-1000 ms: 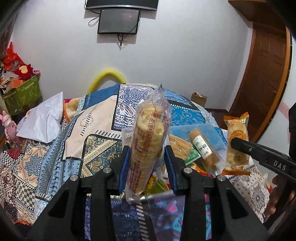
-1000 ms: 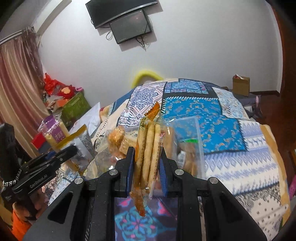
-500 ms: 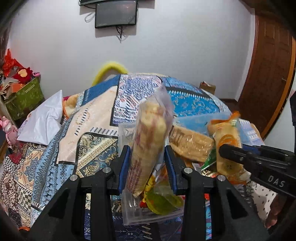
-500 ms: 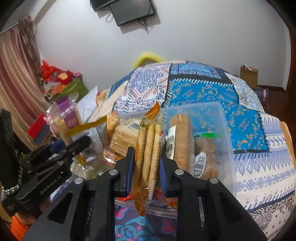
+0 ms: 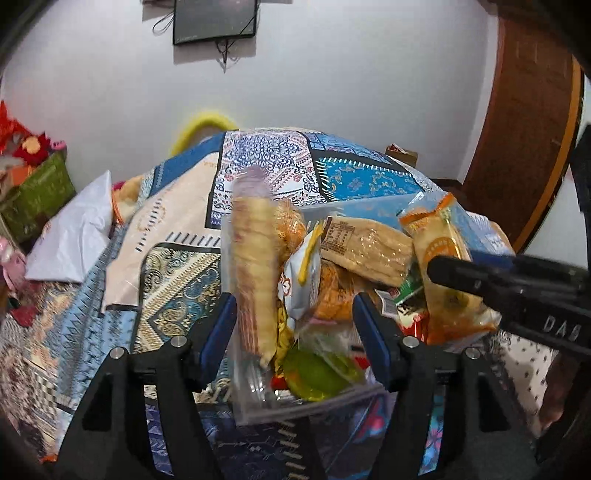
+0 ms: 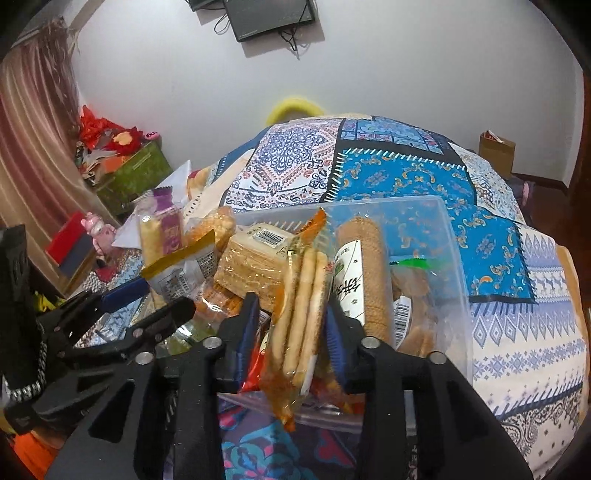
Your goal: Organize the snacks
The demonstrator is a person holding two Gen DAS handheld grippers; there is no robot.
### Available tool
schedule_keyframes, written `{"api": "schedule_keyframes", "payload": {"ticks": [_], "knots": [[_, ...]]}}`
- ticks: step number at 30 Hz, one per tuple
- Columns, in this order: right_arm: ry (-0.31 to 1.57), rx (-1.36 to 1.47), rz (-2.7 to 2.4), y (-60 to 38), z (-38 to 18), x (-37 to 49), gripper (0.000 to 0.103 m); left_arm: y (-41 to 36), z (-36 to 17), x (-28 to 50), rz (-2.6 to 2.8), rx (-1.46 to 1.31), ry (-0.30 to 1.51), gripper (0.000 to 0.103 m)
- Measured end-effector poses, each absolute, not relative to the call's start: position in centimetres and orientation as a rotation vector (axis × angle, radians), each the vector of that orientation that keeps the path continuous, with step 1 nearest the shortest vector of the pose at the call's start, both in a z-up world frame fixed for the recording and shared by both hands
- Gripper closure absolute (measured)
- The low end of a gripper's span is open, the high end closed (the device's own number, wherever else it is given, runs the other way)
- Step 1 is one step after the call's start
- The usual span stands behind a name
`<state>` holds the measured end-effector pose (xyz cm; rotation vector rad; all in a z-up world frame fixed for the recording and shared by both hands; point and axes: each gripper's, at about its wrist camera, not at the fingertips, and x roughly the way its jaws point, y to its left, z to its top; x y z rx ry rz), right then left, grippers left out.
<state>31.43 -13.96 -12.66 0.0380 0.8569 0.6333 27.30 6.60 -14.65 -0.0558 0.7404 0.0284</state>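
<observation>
Now two hand-held grippers over one clear box [image 6: 436, 229] of snacks on the bed. Left hand-held gripper [image 5: 293, 325]: jaws just opened wide, blurred biscuit tube [image 5: 255, 273] loose between them, earlier clamped. Right hand-held gripper [image 6: 291, 325]: just parted narrowly, orange cracker pack [image 6: 299, 317] standing between, pressed before.

A plain white wall [image 5: 332, 92] closed the room at twelve o'clock, with a dark screen [image 5: 215, 16] mounted high on it and cables dangling below. A brown wooden door [image 5: 524, 122] stood at two o'clock in the left wrist view. A bed under a patchwork cover [image 6: 399, 173] — blue, cream and patterned — filled the middle. Pinkish striped curtains [image 6: 33, 147] hung at nine o'clock, beside a green box [image 6: 136, 173] topped with red clutter.
</observation>
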Motion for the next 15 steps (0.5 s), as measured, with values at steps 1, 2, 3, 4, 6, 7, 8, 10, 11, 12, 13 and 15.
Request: {"api": "schedule_keyframes", "payload": {"ticks": [1,2,3,4,6,7,8,10,11,12,13,15], "knots": [[0.853,0.04,0.635,-14.1,-12.4,31.2,0.06,6.5,-14.4,26.9,0.027,-0.05,0.733,0.036],[0.848,0.04,0.634,-14.1,-12.2,31.0,0.056,6.6,-14.1,26.7,0.026,-0.048,0.729,0.036],[0.841,0.038,0.629,-14.1,-12.0,30.8,0.049,6.6,-13.8,26.3,0.024,-0.05,0.723,0.036],[0.821,0.025,0.608,-14.2,-11.5,30.4,0.045,6.6,-13.5,26.0,0.022,-0.051,0.717,0.036],[0.785,0.008,0.588,-14.5,-10.8,29.9,0.036,6.8,-12.7,25.2,0.02,-0.054,0.7,0.036],[0.77,0.004,0.585,-14.7,-10.2,29.5,0.036,6.9,-12.2,24.6,0.021,-0.058,0.691,0.036],[0.764,0.002,0.583,-14.9,-10.0,29.5,0.036,7.0,-11.8,24.2,0.021,-0.063,0.683,0.036],[0.744,0.009,0.582,-15.4,-8.9,29.0,0.036,7.2,-10.7,23.2,0.025,-0.076,0.661,0.036],[0.733,0.013,0.582,-15.7,-8.4,28.8,0.036,7.2,-9.8,22.4,0.027,-0.085,0.639,0.036],[0.724,0.016,0.582,-15.9,-8.0,28.6,0.036,7.3,-9.2,21.9,0.027,-0.09,0.625,0.036],[0.709,0.021,0.583,-16.3,-7.4,28.2,0.036,7.2,-8.4,21.2,0.028,-0.099,0.606,0.036],[0.677,0.031,0.587,-17.0,-6.2,27.2,0.036,7.1,-6.8,19.9,0.024,-0.113,0.572,0.036]]}}
